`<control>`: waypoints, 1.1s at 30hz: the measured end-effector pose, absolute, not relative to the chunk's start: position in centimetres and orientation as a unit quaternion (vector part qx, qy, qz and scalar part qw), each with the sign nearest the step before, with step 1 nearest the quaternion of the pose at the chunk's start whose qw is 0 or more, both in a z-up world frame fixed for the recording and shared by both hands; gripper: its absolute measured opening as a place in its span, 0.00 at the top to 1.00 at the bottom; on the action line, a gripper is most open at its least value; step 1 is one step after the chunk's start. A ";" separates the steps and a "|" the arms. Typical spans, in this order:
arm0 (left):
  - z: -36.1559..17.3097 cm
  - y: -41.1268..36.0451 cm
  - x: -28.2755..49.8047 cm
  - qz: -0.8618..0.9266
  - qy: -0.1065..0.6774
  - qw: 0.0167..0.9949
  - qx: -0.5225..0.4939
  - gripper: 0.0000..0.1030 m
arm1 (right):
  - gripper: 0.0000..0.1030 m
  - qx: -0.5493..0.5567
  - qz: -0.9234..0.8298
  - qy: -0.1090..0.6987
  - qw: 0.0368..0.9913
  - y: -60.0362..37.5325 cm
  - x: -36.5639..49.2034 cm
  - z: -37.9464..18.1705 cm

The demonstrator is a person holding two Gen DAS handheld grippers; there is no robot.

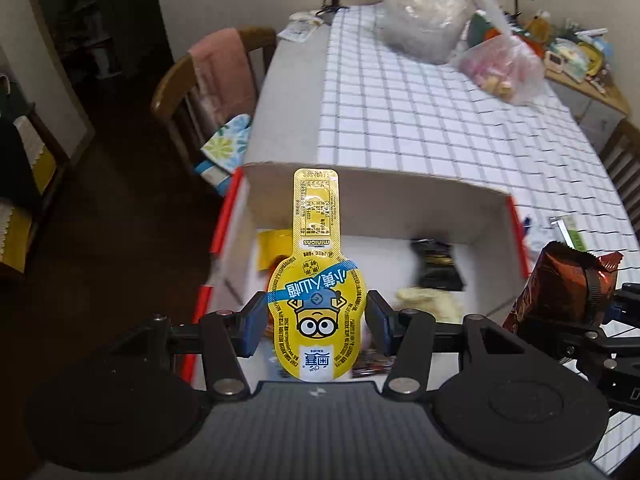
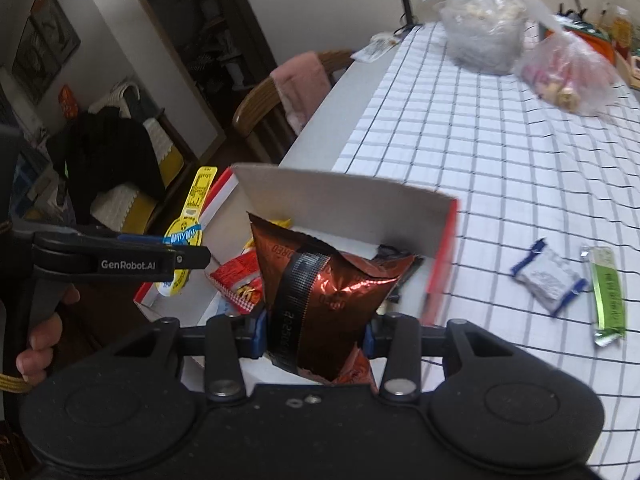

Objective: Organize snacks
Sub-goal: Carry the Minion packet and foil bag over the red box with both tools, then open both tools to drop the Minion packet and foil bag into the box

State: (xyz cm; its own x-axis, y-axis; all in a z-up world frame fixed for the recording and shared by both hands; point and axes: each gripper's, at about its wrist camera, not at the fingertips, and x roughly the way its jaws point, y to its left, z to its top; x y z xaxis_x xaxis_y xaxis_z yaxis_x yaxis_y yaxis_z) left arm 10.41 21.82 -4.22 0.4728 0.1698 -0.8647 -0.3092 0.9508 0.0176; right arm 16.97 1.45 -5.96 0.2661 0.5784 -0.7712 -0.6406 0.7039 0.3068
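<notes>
My left gripper (image 1: 316, 322) is shut on a yellow Minions snack pouch (image 1: 316, 280), held upright over the near end of an open white cardboard box (image 1: 360, 188) with red edges. The box holds several snacks, among them a black packet (image 1: 438, 270) and a red packet (image 2: 240, 284). My right gripper (image 2: 316, 338) is shut on a brown foil Oreo bag (image 2: 324, 292), held over the box's (image 2: 344, 200) near right side. The left gripper (image 2: 188, 258) with the pouch (image 2: 192, 216) shows at the left of the right wrist view. The Oreo bag (image 1: 560, 292) shows at the right of the left wrist view.
The table has a white checked cloth (image 2: 500, 140). A white-and-blue packet (image 2: 548, 276) and a green bar (image 2: 610, 296) lie right of the box. Two clear plastic bags (image 1: 424, 16) (image 1: 504, 64) sit at the far end. A wooden chair with a pink cloth (image 1: 220, 72) stands left.
</notes>
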 end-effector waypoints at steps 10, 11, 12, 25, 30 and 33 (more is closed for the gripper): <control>-8.5 24.3 11.1 0.135 0.536 0.831 -0.060 0.50 | 0.61 -0.084 0.365 0.510 0.774 5.6 17.1 -10.5; -8.9 24.3 11.2 0.133 0.540 0.829 -0.057 0.50 | 0.61 -0.087 0.364 0.513 0.773 5.7 17.0 -10.8; -9.2 24.2 11.2 0.131 0.542 0.828 -0.054 0.50 | 0.61 -0.089 0.363 0.515 0.771 5.8 17.0 -10.9; -11.8 23.8 10.9 0.115 0.560 0.820 -0.040 0.50 | 0.58 -0.101 0.356 0.525 0.766 6.7 16.6 -12.3; -12.0 23.3 11.0 0.114 0.559 0.821 -0.025 0.49 | 0.56 -0.103 0.355 0.523 0.768 7.0 16.6 -12.2; -12.0 23.5 10.9 0.113 0.557 0.822 -0.027 0.49 | 0.49 -0.101 0.355 0.522 0.768 6.9 16.6 -12.2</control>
